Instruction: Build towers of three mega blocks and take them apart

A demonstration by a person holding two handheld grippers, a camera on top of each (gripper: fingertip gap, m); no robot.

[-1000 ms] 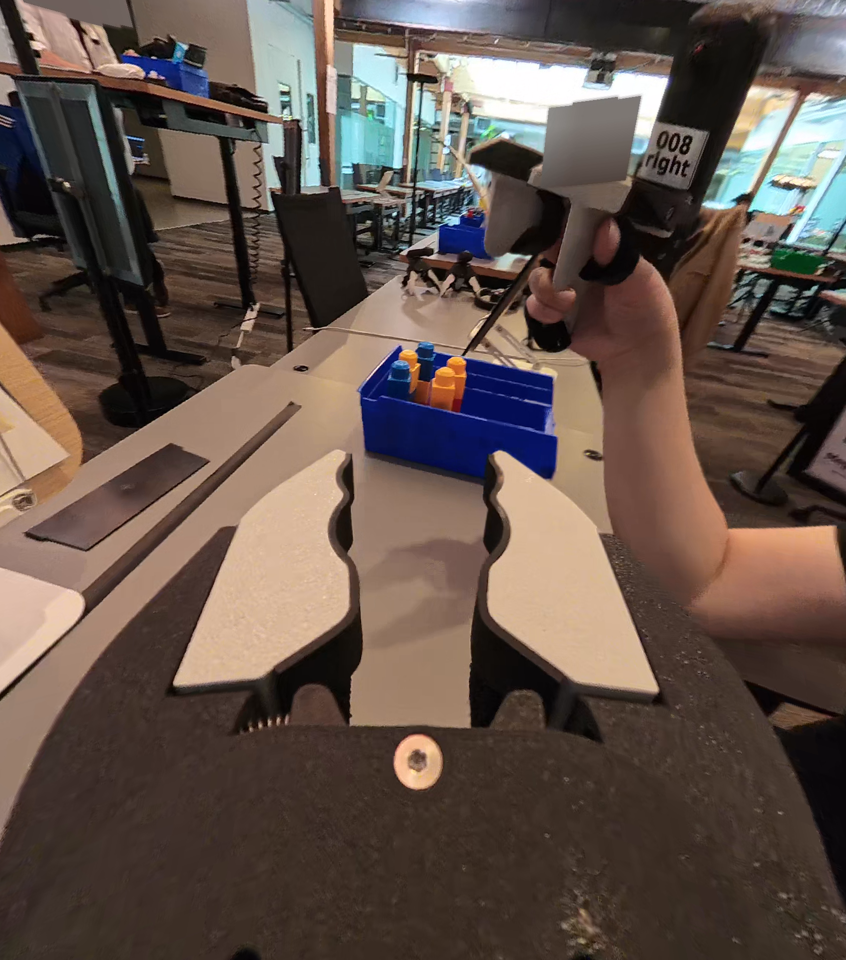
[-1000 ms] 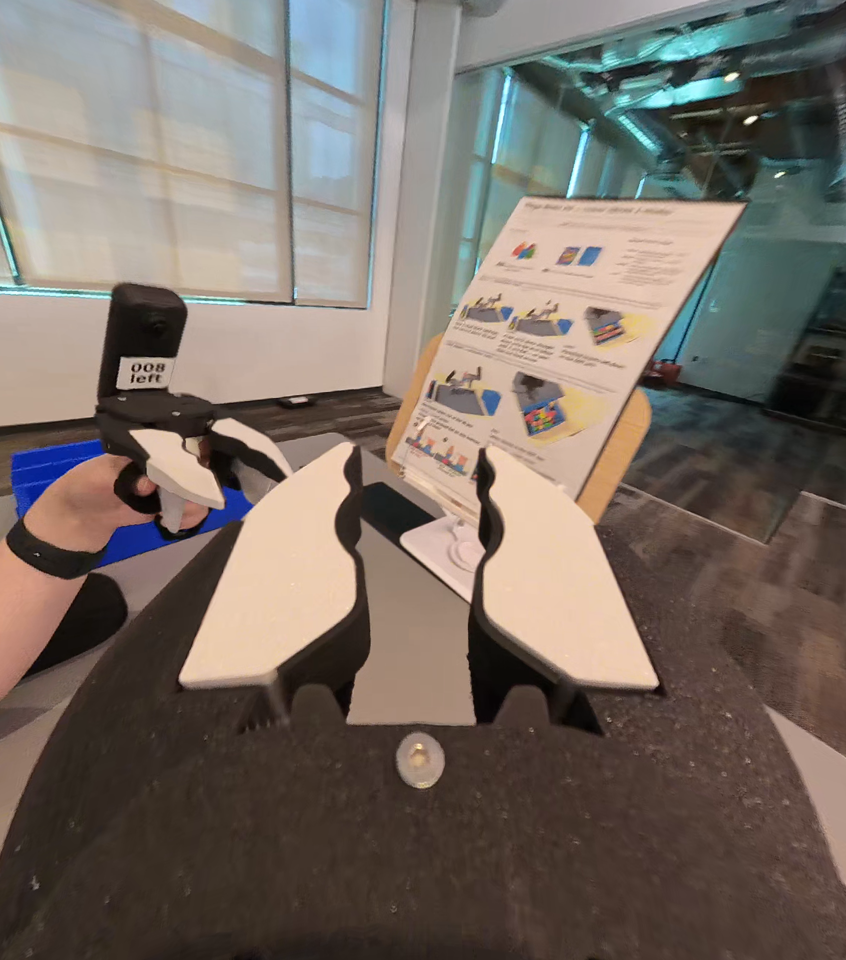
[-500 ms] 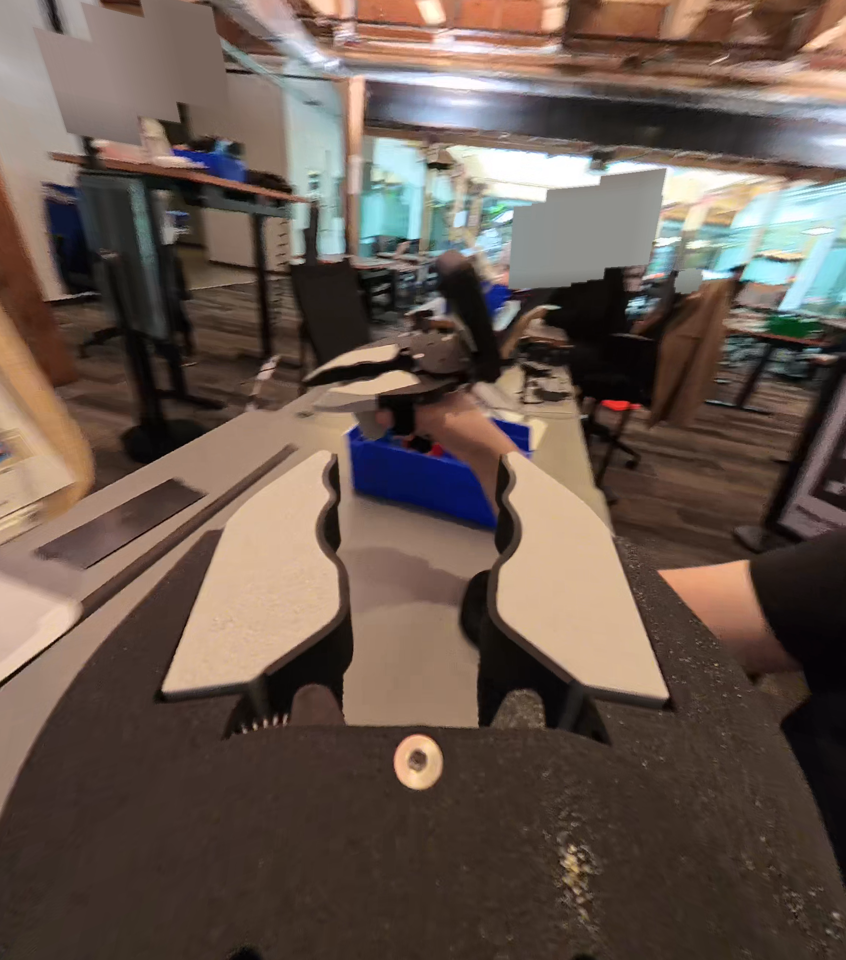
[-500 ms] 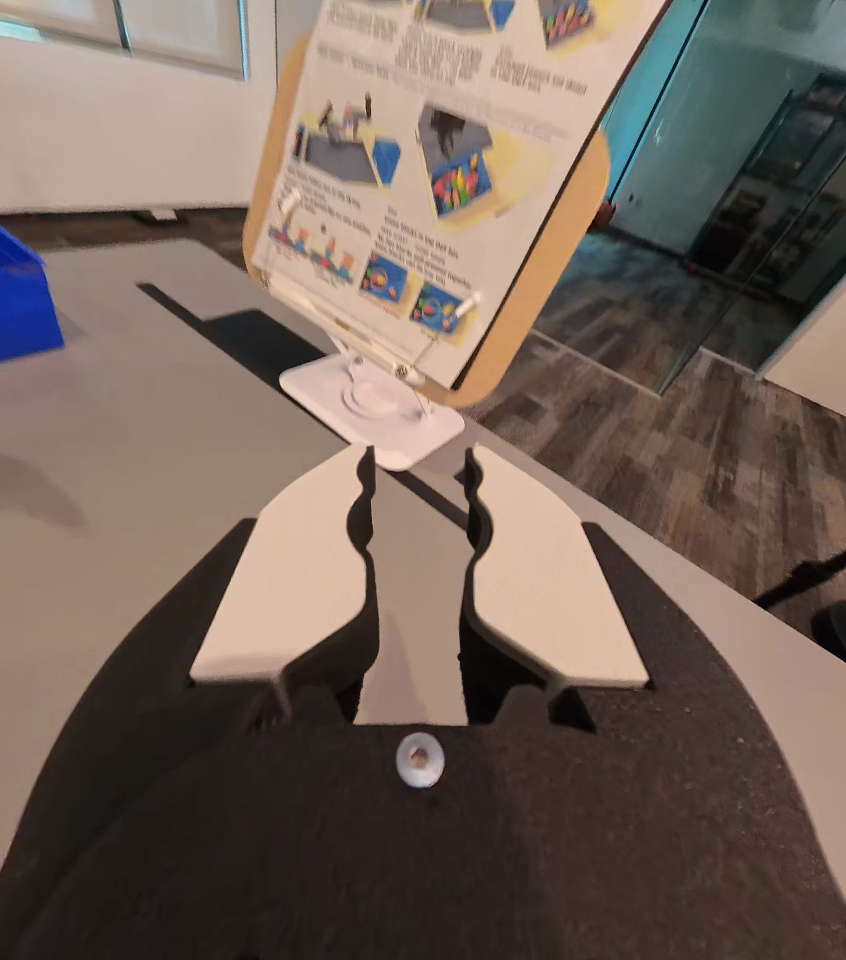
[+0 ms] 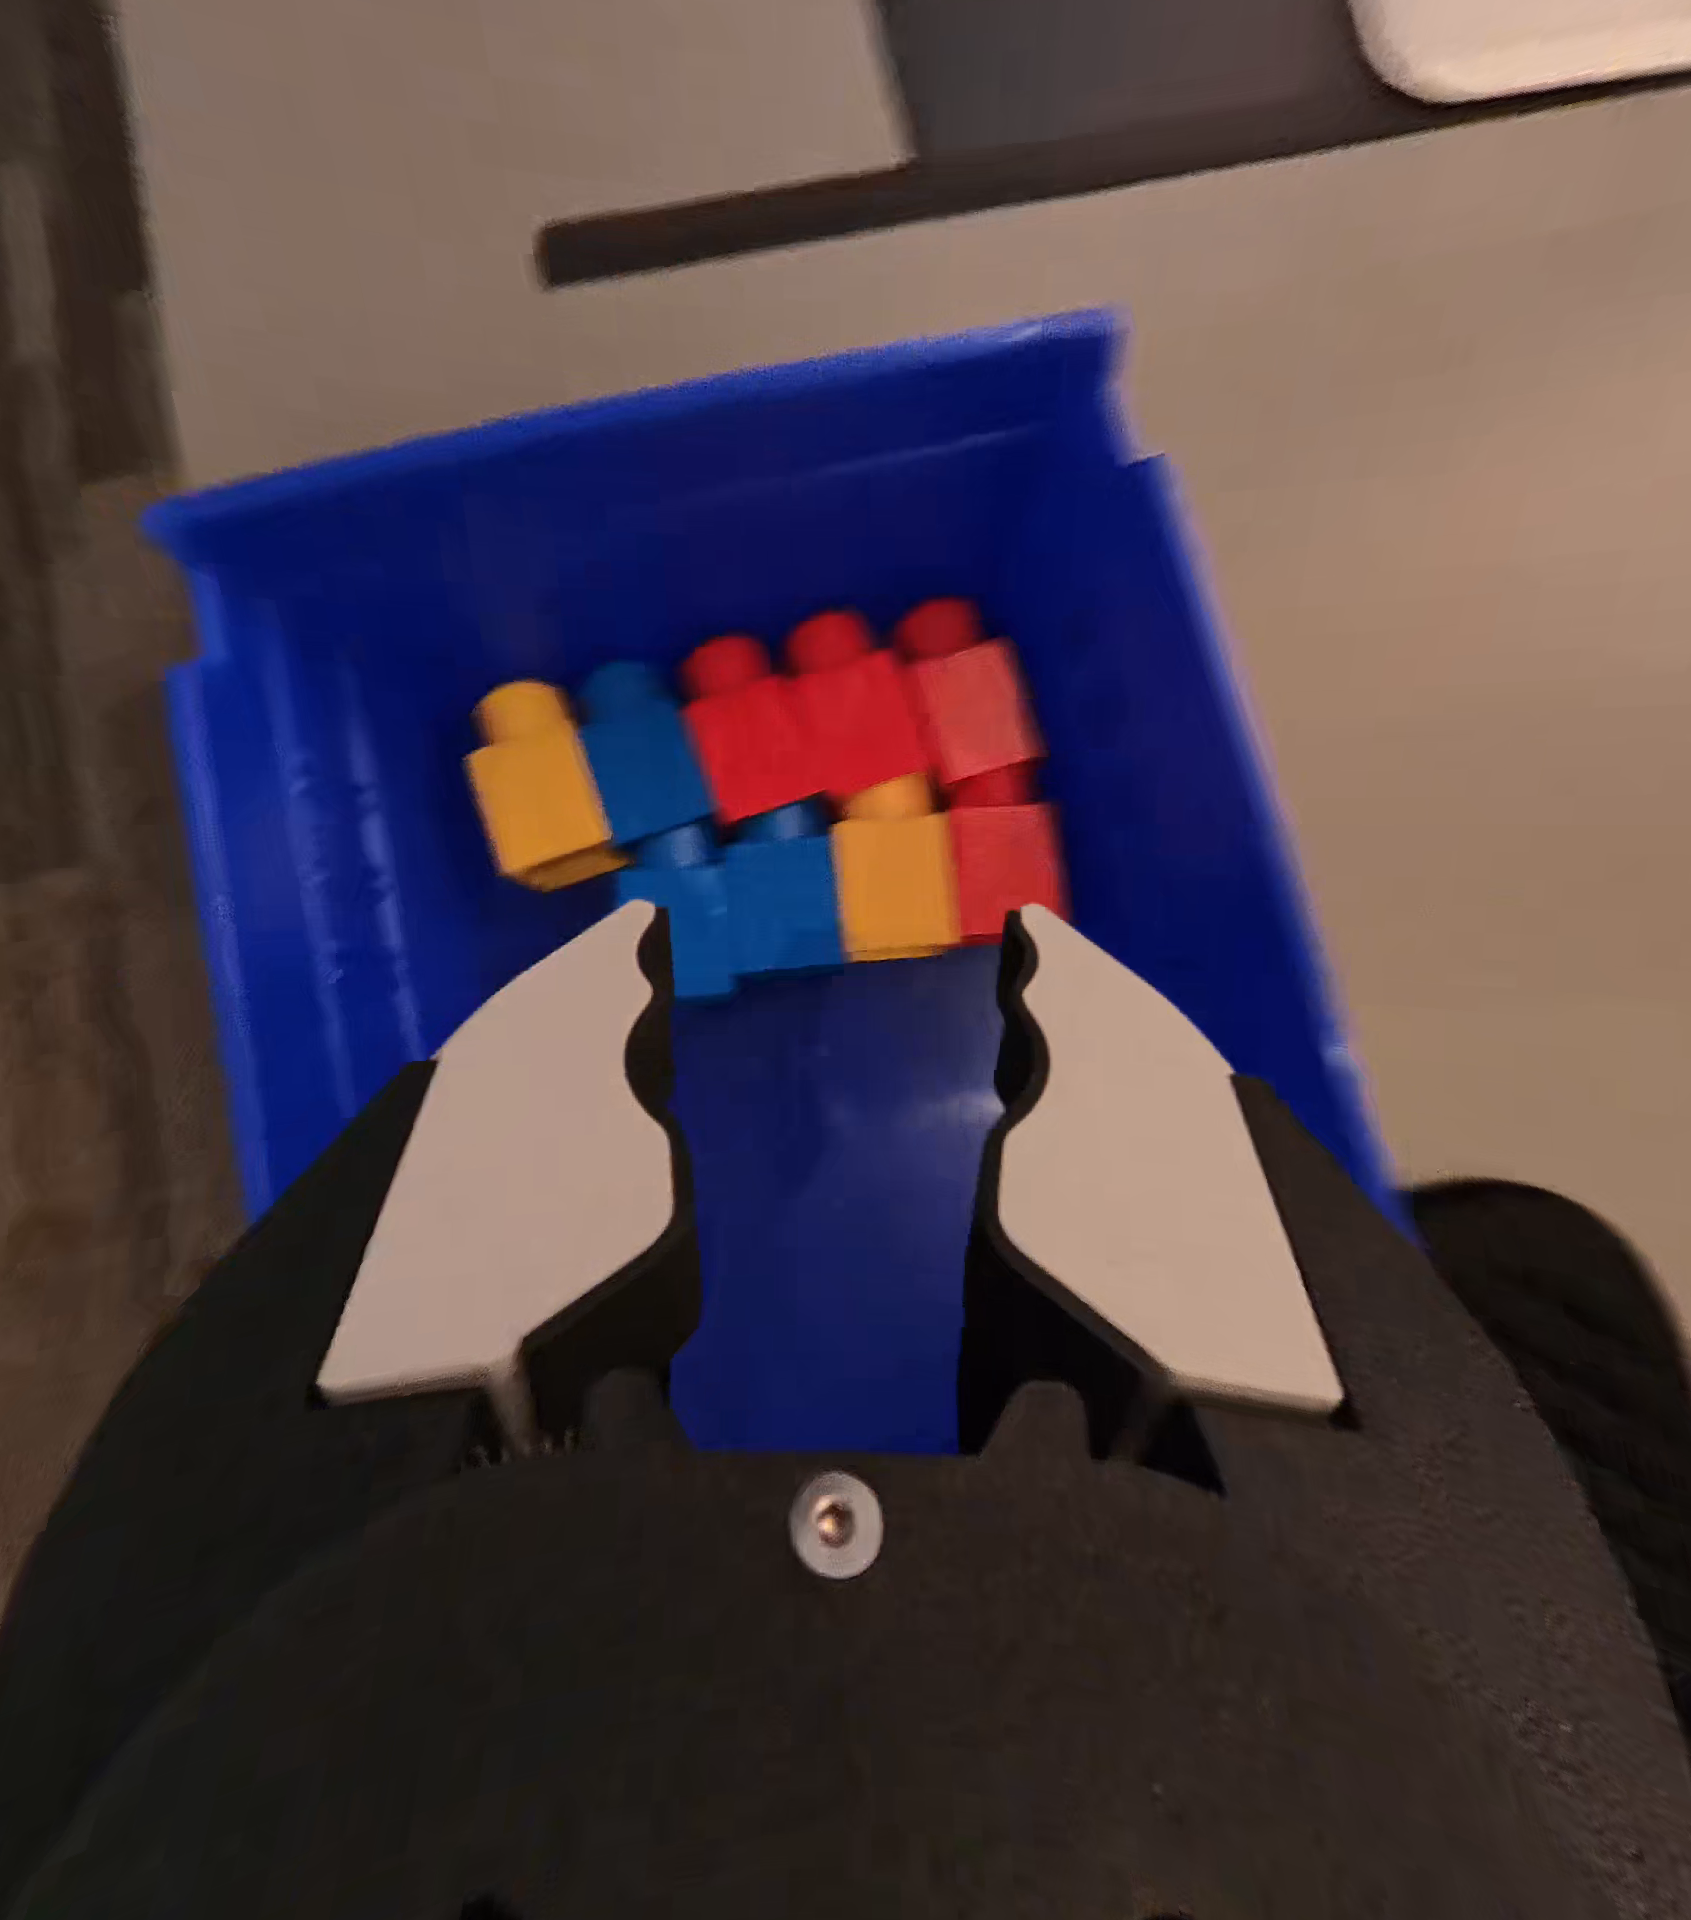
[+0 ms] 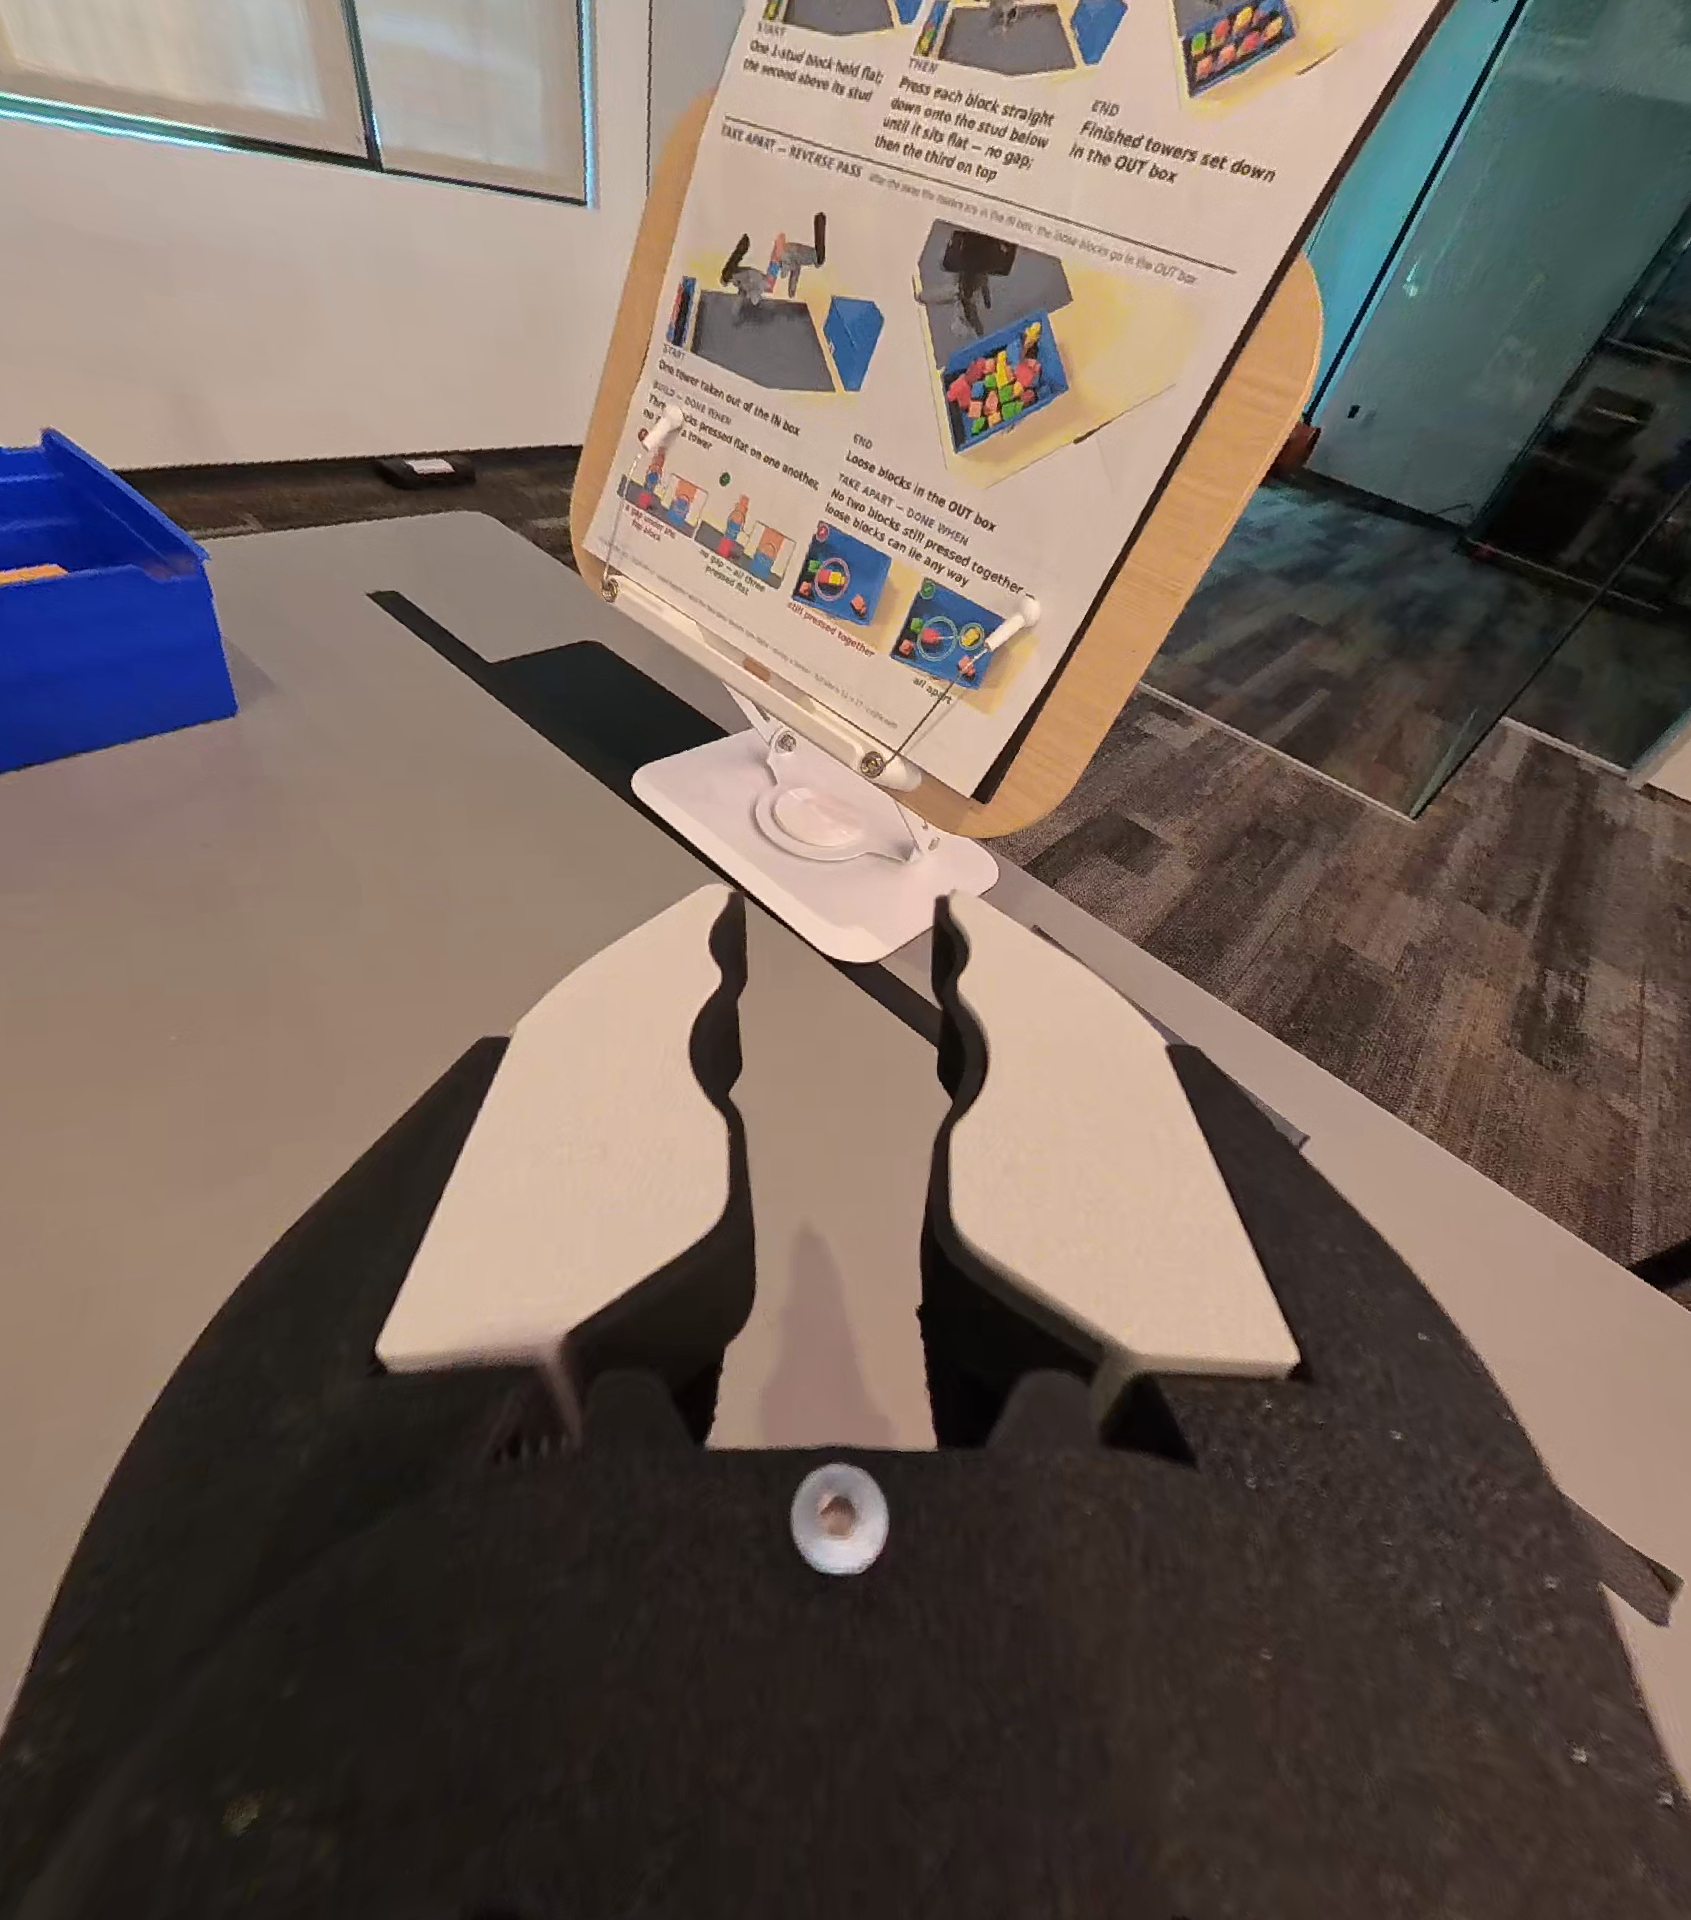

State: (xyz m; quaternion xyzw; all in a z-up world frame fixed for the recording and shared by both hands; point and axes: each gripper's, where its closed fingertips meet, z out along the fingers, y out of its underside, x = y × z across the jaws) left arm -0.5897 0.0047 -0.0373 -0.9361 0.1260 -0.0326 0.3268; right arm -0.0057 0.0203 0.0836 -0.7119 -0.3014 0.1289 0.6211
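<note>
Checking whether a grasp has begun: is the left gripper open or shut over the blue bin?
Open. The left gripper has its fingers spread, empty, with the blue bin floor showing between them.

Blurred by motion: blocks (image 5: pixel 768 800) in bin (image 5: pixel 321 831), stud edges smeared; near bin wall hidden behind left gripper (image 5: pixel 828 914); second bin (image 6: pixel 41 623) cut off at frame edge

the blue bin (image 5: pixel 321 935) holds red blocks (image 5: pixel 820 727), blue blocks (image 5: pixel 747 914) and orange blocks (image 5: pixel 540 790). each hand-held gripper has pale grey fingers (image 6: pixel 571 1143) on a black body, above a grey worktop (image 6: pixel 145 987) with a black strip (image 6: pixel 550 675).
</note>
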